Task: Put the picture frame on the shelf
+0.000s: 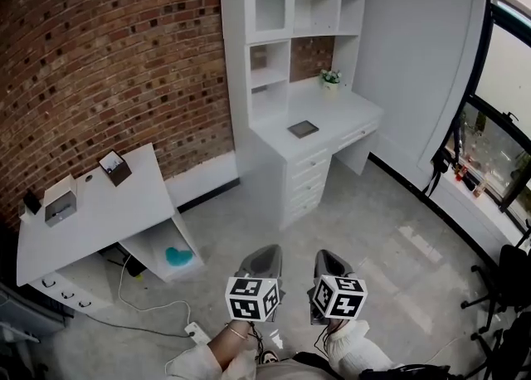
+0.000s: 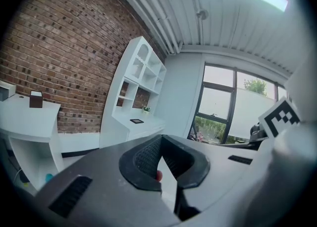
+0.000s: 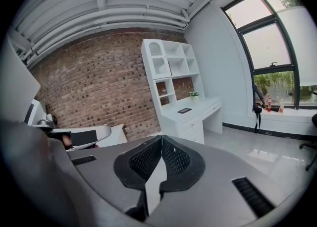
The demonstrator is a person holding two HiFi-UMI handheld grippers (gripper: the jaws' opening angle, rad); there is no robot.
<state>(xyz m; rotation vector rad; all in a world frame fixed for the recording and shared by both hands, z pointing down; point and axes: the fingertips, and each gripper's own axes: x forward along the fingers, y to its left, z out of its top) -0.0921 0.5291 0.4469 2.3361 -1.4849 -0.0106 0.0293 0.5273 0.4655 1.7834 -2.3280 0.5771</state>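
A dark picture frame [image 1: 303, 129] lies flat on the white desk [image 1: 332, 113] under the white shelf unit [image 1: 290, 5], across the room; it also shows small as the frame [image 2: 136, 121] and the frame [image 3: 184, 110] in the gripper views. My left gripper [image 1: 262, 260] and right gripper [image 1: 330, 264] hang side by side over the floor, far from the desk. Both have their jaws closed tip to tip with nothing between them, seen close up as the left gripper [image 2: 162, 141] and the right gripper [image 3: 161, 141].
A small potted plant [image 1: 330, 79] stands at the desk's back. A second white desk [image 1: 91, 212] at the left carries a brown box [image 1: 115, 168] and a grey box [image 1: 60, 207]. A power strip [image 1: 197, 333] and cable lie on the floor. Office chairs [image 1: 502, 287] stand at the right by the window.
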